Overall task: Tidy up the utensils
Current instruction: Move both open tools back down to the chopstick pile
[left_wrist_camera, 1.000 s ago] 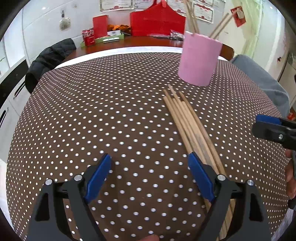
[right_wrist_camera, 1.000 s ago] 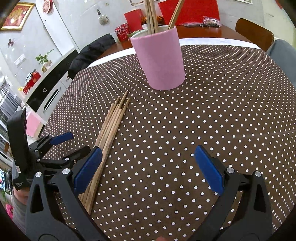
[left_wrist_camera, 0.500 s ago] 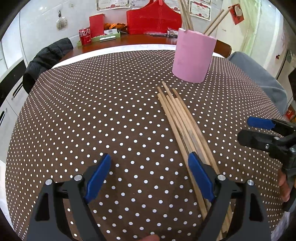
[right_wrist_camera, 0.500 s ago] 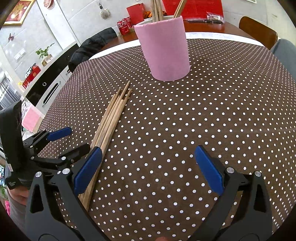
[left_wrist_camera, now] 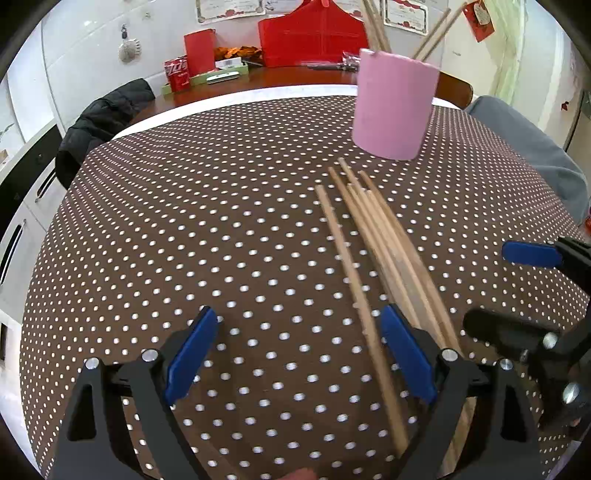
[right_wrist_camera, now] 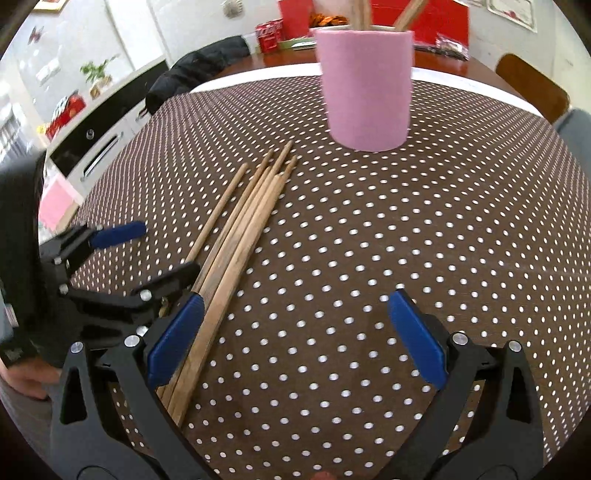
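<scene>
A black jacket [left_wrist_camera: 99, 122] hangs beyond the polka-dot tablecloth [left_wrist_camera: 184, 229].

Near ends of chopsticks [left_wrist_camera: 373, 236] hidden behind left gripper [left_wrist_camera: 299, 354] finger. Cup [right_wrist_camera: 367, 88] interior unseen; sticks [right_wrist_camera: 360, 14] in it cut off by top edge. Right gripper [left_wrist_camera: 532, 291] partly cut off at frame edge.

This looks like a home dining room. A round table [left_wrist_camera: 184, 221] wears a brown cloth with white dots. A black jacket [left_wrist_camera: 99, 122] hangs on a chair. White cupboards [right_wrist_camera: 99, 147], a small plant [right_wrist_camera: 94, 72] and red boxes [left_wrist_camera: 314, 40] stand behind.
</scene>
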Tool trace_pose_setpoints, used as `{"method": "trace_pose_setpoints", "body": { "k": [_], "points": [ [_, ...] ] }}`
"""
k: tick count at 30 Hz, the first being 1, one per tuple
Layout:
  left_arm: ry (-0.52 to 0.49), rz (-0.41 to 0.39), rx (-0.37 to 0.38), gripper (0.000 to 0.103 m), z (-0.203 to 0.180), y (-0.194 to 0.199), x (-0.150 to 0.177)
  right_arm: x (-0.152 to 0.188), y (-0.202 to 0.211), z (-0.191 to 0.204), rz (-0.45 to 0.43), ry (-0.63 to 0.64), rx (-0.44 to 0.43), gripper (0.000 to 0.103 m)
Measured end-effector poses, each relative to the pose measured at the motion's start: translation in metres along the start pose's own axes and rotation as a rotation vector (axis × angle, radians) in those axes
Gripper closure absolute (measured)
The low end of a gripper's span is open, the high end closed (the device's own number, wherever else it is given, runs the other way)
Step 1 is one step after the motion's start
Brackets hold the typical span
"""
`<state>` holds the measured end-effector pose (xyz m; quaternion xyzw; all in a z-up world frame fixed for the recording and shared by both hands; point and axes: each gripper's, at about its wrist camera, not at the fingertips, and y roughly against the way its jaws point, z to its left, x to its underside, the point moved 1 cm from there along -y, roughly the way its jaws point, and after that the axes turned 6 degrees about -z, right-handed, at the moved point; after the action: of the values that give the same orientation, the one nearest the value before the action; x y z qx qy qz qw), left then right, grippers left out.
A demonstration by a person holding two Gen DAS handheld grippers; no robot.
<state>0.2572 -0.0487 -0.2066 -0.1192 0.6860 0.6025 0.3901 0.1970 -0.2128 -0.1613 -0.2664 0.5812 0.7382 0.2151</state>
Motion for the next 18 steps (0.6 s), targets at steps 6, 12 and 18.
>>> {"method": "trace_pose_setpoints", "body": {
  "k": [6, 12, 18],
  "points": [
    [0.012, -0.001, -0.007, 0.013, 0.009, 0.002, 0.002, 0.001, -0.011, 0.017, 0.024, 0.091, 0.086, 0.005],
    [0.020, -0.004, -0.010, 0.013, 0.011, 0.005, 0.005, 0.001, -0.010, 0.024, 0.033, 0.138, 0.164, 0.005],
    [0.020, -0.003, -0.010, 0.013, 0.011, 0.005, 0.005, 0.002, -0.011, 0.014, 0.049, 0.123, 0.170, 0.005]
  ]
}}
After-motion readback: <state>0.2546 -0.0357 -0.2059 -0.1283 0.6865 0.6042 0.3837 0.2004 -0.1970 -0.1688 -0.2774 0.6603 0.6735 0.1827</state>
